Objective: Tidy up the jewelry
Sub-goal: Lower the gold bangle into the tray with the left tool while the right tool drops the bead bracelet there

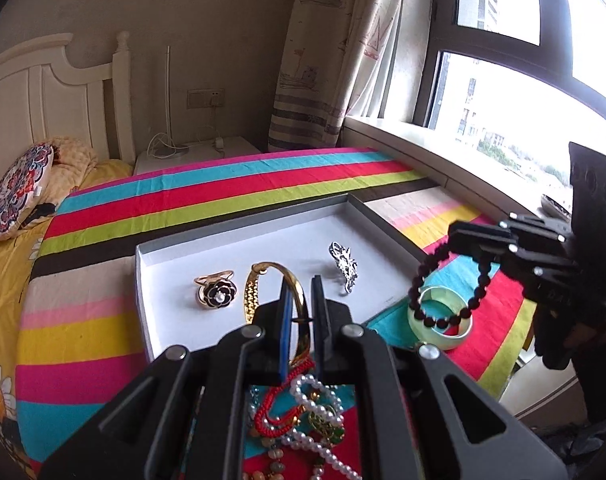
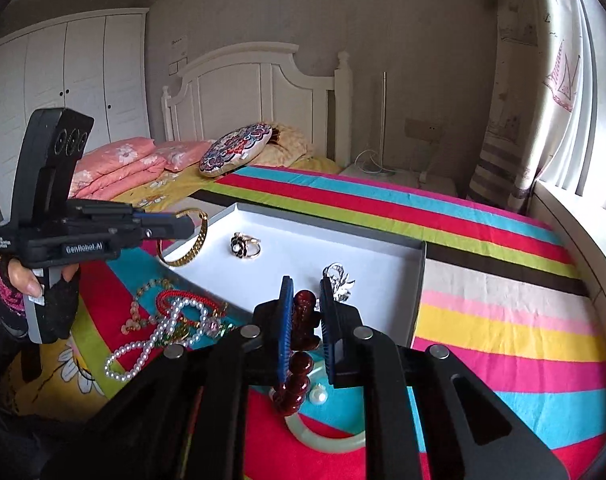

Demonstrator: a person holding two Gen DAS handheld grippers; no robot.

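Observation:
A gold bangle (image 1: 259, 280) stands upright between the fingers of my left gripper (image 1: 301, 292), which is shut on it over the near edge of the white tray (image 1: 263, 236). From the right wrist view this bangle (image 2: 191, 244) hangs at the tray's (image 2: 303, 236) left corner under my left gripper (image 2: 187, 226). My right gripper (image 2: 307, 294) is shut on a dark red bead bracelet (image 2: 303, 320). The bracelet (image 1: 447, 296) dangles from the right gripper (image 1: 457, 236) above a green jade bangle (image 1: 443, 326). A black flower ring (image 1: 217, 290) and a silver brooch (image 1: 345, 266) lie in the tray.
A tangle of pearl necklace (image 2: 151, 344), red cord and bead strings lies on the striped cloth (image 2: 483, 280) left of the tray. A loose pearl (image 2: 318, 397) sits by the jade bangle (image 2: 323, 438). The window sill (image 1: 443, 156) runs along the right; pillows (image 2: 235, 148) lie beyond.

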